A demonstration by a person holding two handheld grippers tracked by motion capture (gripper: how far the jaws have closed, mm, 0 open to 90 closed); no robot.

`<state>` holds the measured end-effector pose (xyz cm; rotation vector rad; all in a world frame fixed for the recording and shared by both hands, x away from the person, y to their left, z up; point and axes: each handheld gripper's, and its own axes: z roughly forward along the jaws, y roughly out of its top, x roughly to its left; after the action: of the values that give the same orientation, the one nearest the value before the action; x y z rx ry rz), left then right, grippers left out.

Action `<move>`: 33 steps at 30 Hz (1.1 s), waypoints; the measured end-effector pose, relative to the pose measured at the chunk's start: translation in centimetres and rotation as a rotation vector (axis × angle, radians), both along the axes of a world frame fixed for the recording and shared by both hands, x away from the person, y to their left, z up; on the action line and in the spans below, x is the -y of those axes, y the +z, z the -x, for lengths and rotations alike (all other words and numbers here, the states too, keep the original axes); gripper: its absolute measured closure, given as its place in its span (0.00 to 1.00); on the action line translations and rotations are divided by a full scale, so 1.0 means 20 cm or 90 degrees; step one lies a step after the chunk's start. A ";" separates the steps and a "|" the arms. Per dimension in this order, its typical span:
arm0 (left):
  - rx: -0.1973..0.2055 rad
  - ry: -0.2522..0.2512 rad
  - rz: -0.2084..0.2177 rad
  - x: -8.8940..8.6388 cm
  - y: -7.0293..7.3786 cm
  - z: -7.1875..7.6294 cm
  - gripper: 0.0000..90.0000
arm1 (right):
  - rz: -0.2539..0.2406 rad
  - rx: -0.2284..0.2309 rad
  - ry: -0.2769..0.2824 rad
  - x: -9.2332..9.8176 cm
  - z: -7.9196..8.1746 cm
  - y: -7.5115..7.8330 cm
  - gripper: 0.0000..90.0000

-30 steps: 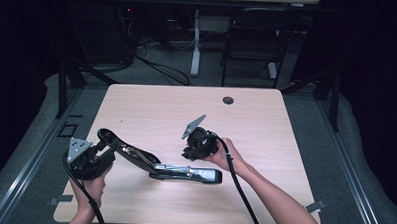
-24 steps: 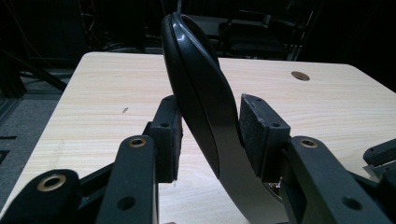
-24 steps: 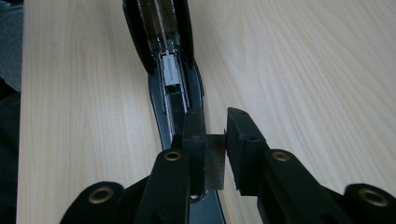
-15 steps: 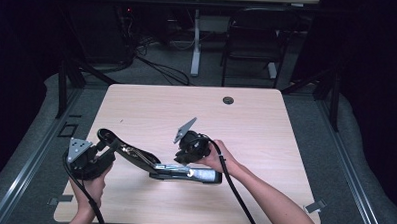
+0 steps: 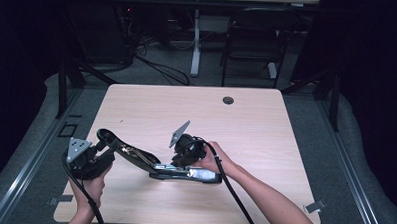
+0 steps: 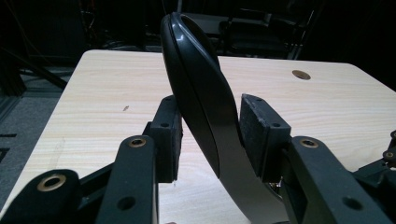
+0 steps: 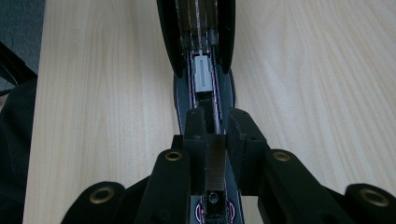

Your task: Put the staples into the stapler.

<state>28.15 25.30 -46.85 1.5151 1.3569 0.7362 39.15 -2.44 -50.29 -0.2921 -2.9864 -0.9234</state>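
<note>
Left gripper (image 6: 210, 135) set astride the raised black upper arm of an opened stapler (image 6: 201, 88), one pad pressed to the arm's side, the other standing just off it with a sliver of pale wood showing in the gap, so straddling rather than clamping. Right gripper (image 7: 216, 128) closed on the same stapler (image 7: 201, 79), both pads pinching a narrow metal strip that runs along the middle of the open staple channel, a small grey slider lying farther up that channel between the black side walls. From the high view: left gripper (image 5: 105, 151) near the table's front left corner, grey three-cornered plate on top, held from below by the left hand (image 5: 90, 186), cable trailing back off the front edge. Right gripper (image 5: 182, 164) near the front middle, tilted down onto the stapler's base, its grey plate tipped up and away, held by the right hand (image 5: 210, 160), cable running back along the forearm. Stapler (image 5: 135, 157) stretched between the two, base flat on the table (image 5: 266, 134) under the right gripper, upper arm swung open and rising leftward into the left gripper's jaws. Farther out on the light wooden top, a round dark grommet hole (image 5: 228, 100) near the back edge. Beyond the table, grey floor, loose cables and a dark chair (image 5: 251, 49).
</note>
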 end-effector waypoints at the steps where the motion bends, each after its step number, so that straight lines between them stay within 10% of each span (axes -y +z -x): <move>1: 0.000 0.000 0.000 0.00 0.00 0.00 0.67 | 0.002 0.001 0.002 0.00 0.00 0.00 0.87; 33: 0.002 -0.006 -0.003 0.00 0.00 0.00 0.67 | 0.033 0.001 0.030 0.01 0.00 -0.04 0.87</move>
<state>28.13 25.28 -46.81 1.5232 1.3463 0.7363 39.21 -2.68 -51.16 -0.2191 -3.0085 -0.8439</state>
